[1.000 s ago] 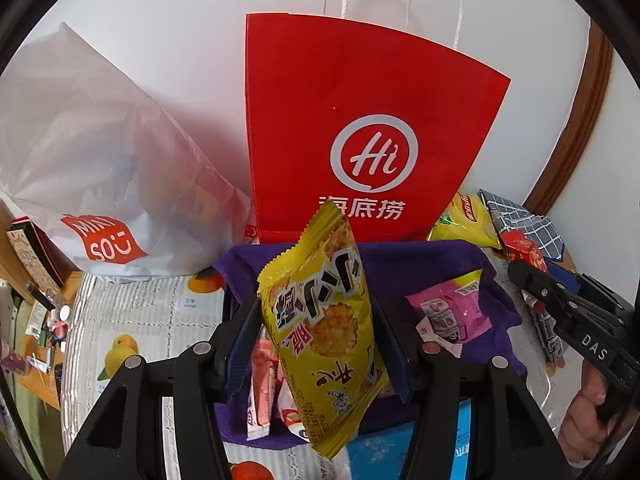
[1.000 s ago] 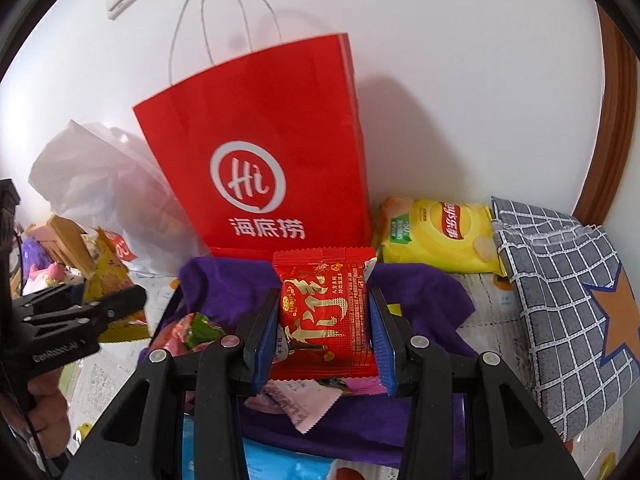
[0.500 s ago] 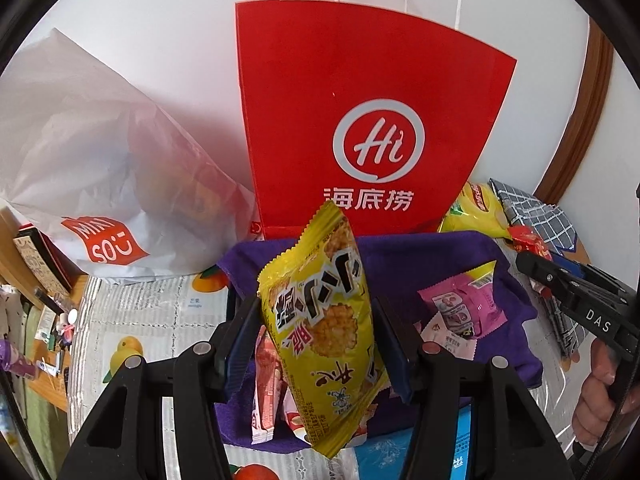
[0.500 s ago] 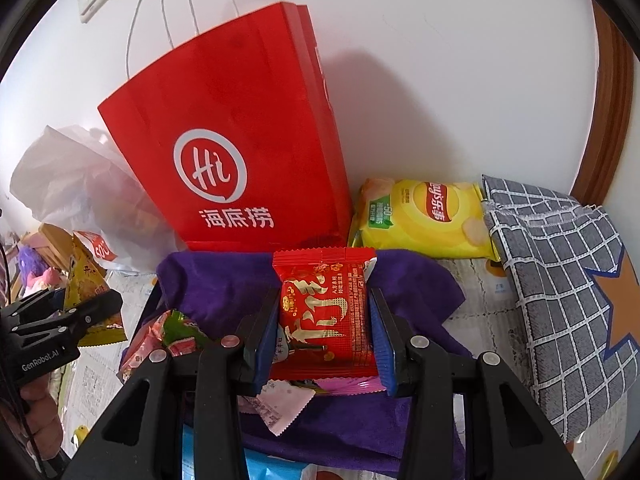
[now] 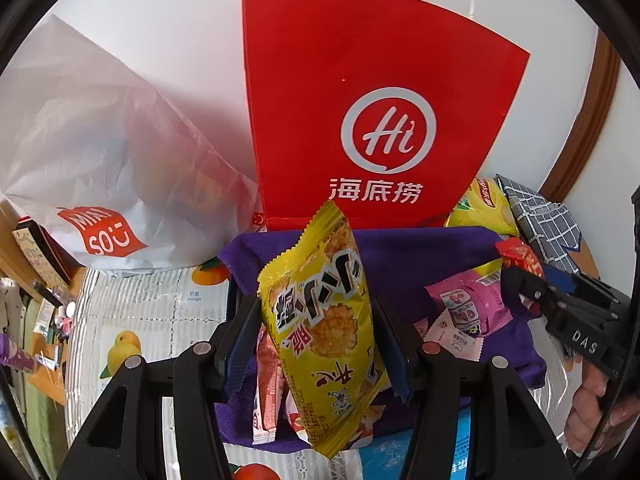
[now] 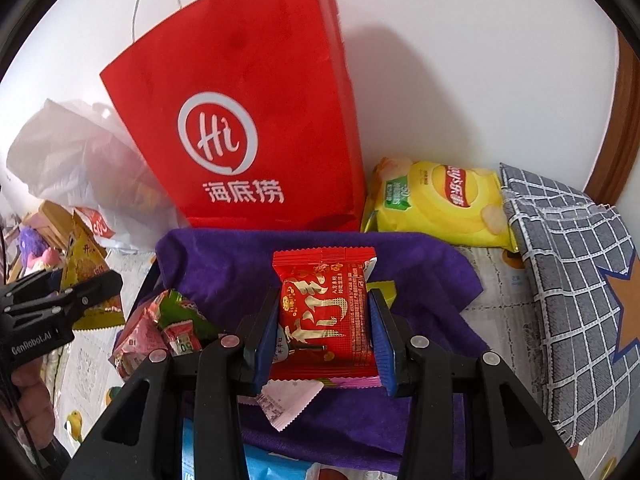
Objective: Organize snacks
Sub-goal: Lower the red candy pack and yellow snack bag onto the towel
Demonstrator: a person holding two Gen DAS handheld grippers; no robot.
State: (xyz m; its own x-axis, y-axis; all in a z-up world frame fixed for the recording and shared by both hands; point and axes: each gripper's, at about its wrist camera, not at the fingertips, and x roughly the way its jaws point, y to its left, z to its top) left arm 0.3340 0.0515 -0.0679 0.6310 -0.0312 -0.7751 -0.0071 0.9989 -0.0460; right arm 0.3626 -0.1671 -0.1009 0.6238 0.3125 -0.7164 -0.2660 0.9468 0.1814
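Note:
My left gripper (image 5: pixel 316 332) is shut on a yellow rice-cracker packet (image 5: pixel 320 320), held upright over a purple cloth-lined box (image 5: pixel 420 248). My right gripper (image 6: pixel 324 324) is shut on a small red snack packet (image 6: pixel 324 312) above the same purple cloth (image 6: pixel 224 264). A pink packet (image 5: pixel 468 304) and a pale wrapper (image 5: pixel 448 336) lie on the cloth. Red and green packets (image 6: pixel 160 328) sit at the box's left side. In the left wrist view the right gripper (image 5: pixel 536 276) shows at the right edge with the red packet (image 5: pixel 520 256). The left gripper (image 6: pixel 80 296) appears at the left of the right wrist view.
A tall red paper bag (image 5: pixel 372 112) stands behind the box against the white wall. A white plastic bag (image 5: pixel 100 160) lies to its left. A yellow crisp bag (image 6: pixel 440 200) and a grey checked cloth bag (image 6: pixel 580 300) lie at the right. A fruit-print tablecloth (image 5: pixel 140 312) covers the table.
The right gripper has sunk slightly with the red packet, so the red bag looms larger in its view. The left gripper has hardly moved with the yellow packet.

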